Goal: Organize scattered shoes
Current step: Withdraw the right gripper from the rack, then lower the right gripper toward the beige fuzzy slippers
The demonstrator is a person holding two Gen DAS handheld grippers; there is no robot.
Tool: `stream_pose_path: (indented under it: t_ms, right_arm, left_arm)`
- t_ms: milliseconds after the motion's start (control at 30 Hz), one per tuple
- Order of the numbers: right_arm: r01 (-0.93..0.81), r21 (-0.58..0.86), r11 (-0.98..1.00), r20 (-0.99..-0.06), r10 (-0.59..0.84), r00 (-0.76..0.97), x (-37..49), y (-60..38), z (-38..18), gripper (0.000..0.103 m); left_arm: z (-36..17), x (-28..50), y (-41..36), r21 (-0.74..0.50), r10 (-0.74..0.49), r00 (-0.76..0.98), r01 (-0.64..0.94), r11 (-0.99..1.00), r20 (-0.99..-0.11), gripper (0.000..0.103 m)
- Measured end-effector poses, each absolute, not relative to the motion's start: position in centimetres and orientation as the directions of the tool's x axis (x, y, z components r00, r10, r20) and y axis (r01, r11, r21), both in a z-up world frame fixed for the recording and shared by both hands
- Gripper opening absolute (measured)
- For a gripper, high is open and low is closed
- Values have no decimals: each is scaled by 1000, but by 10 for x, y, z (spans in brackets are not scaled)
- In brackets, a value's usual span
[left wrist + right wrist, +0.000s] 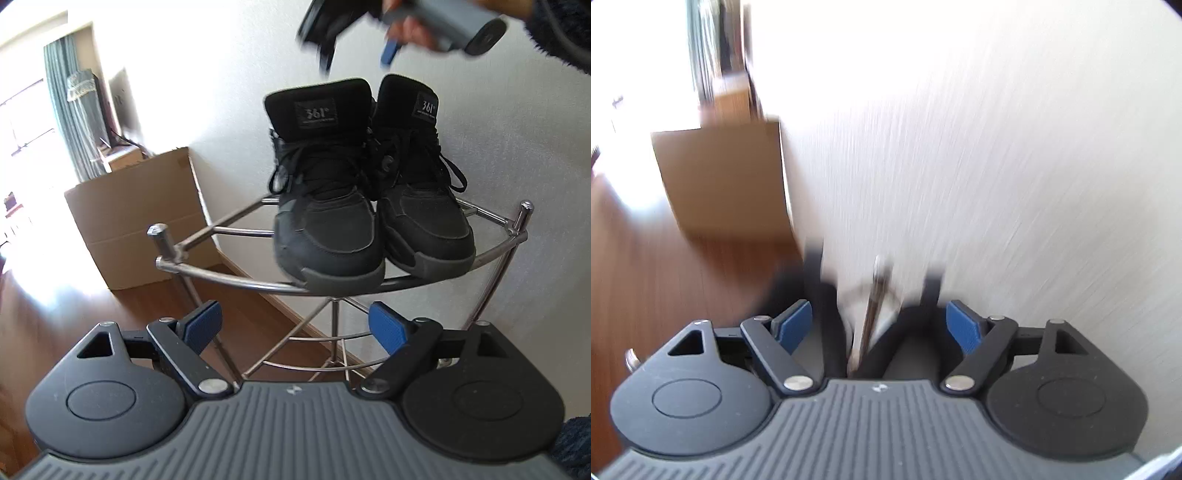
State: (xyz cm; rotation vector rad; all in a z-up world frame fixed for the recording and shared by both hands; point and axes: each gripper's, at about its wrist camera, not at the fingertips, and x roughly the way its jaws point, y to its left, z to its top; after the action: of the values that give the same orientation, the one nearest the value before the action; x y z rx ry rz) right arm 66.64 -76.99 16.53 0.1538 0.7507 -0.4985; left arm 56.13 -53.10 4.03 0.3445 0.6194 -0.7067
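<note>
Two black high-top sneakers, the left one (325, 206) and the right one (421, 192), stand side by side, toes toward me, on the top tier of a chrome corner shoe rack (236, 284). My left gripper (295, 325) is open and empty, low in front of the rack. My right gripper (354, 48) hangs blurred above the shoes in the left wrist view. In its own view the right gripper (879, 321) is open and empty, above blurred dark shoe shapes (912, 343) and a rack post (875, 295).
A cardboard box (140, 218) stands on the wooden floor (48, 317) against the white wall (221, 74), left of the rack; it also shows in the right wrist view (727, 181). Curtains (70, 110) and a bright window are at far left. Lower rack tiers (325, 354) show below.
</note>
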Motion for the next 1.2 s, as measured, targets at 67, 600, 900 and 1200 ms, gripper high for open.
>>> stream_pose_path:
  t_ms: [67, 600, 900, 1200]
  right_arm:
    - [415, 122, 902, -573, -278, 771, 617, -763, 190, 86]
    - [201, 282, 938, -698, 57, 714, 412, -616, -157, 92]
    - [151, 280, 948, -890, 197, 412, 296, -437, -101, 87]
    - [58, 307, 950, -940, 293, 174, 316, -393, -275, 75]
  left_arm:
    - [40, 552, -511, 85, -488, 615, 671, 737, -620, 88]
    - [-41, 370, -232, 45, -309, 573, 519, 853, -760, 88]
    - [-119, 285, -160, -69, -199, 354, 349, 935, -914, 88]
    - [-267, 254, -160, -26, -99, 309, 231, 973, -946, 88]
